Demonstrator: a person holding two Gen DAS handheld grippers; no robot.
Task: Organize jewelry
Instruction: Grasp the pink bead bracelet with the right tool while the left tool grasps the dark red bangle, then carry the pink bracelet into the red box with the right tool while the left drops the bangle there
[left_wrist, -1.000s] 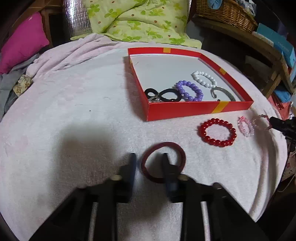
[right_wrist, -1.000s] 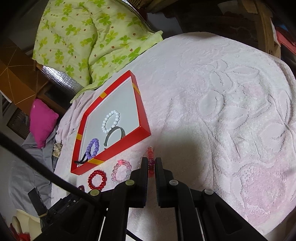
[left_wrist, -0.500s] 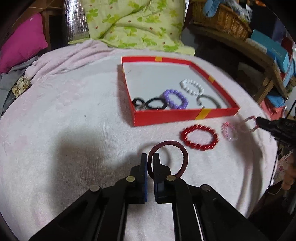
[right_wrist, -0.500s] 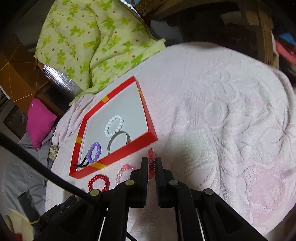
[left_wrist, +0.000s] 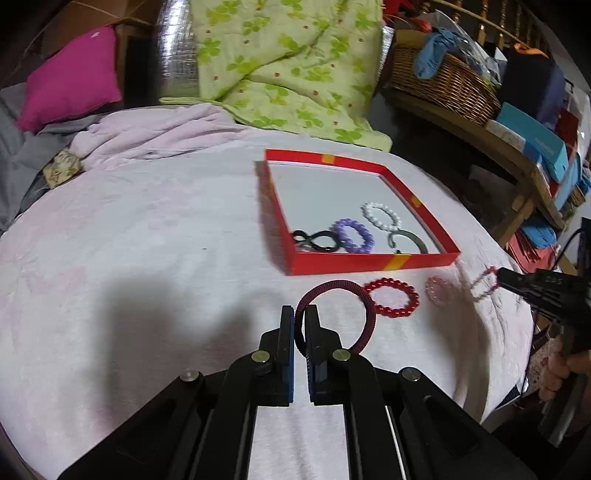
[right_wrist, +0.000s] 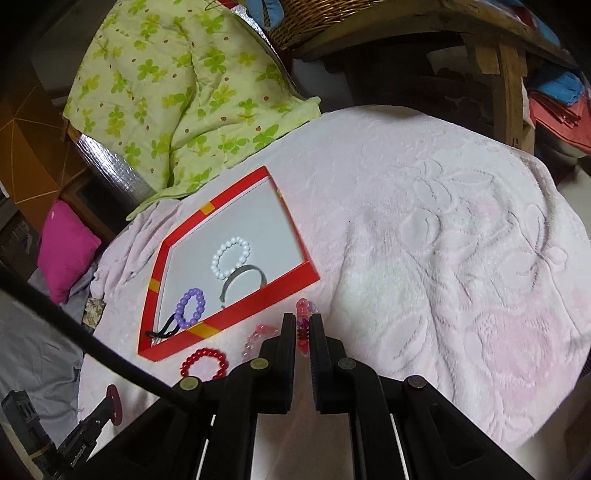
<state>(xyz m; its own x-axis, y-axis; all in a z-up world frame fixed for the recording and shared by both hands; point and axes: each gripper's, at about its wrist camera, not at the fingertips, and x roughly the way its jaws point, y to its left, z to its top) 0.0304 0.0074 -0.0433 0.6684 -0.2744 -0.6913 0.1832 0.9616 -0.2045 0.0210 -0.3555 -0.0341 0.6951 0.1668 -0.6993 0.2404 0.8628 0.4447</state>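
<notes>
Maroon ring (left_wrist: 338, 312) between left tongs (left_wrist: 300, 317)

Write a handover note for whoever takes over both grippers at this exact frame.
Left gripper: jaws shut on the dark red ring bracelet, lifted off the pink blanket.
Right gripper: jaws shut on the pink beaded bracelet, just outside the red box.
Done: black hair tie, purple bracelet, white bracelet and grey bangle lie in the box.
Left: drop both held pieces in, then collect the red beaded bracelet and light pink bracelet lying on the blanket by the box's near wall.
</notes>
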